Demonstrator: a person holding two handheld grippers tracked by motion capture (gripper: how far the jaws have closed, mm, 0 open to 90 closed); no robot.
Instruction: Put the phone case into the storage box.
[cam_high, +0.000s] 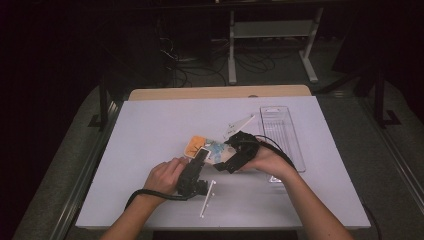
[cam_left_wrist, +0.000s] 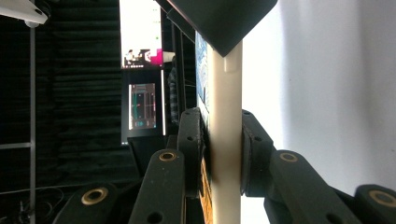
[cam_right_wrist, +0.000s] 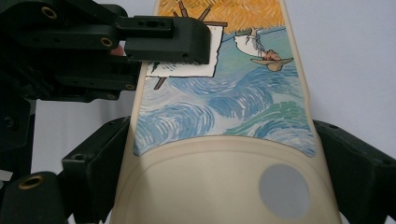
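Both grippers are clamping the painted cream case (cam_right_wrist: 219, 107): the left gripper (cam_left_wrist: 224, 154) is pinching its thin edge, the right gripper (cam_right_wrist: 219, 177) is gripping its sides above the table (cam_high: 150, 130).

Both grippers are showing matte black, blocky bodies: the left gripper (cam_high: 196, 162) and the right gripper (cam_high: 223, 165) are each trailing a thick black cable. Up close, the linkage arms are showing brass-coloured pivot bushings (ringed like eyelets) and small dark screw holes. The person's forearms are showing bare, no sleeves.
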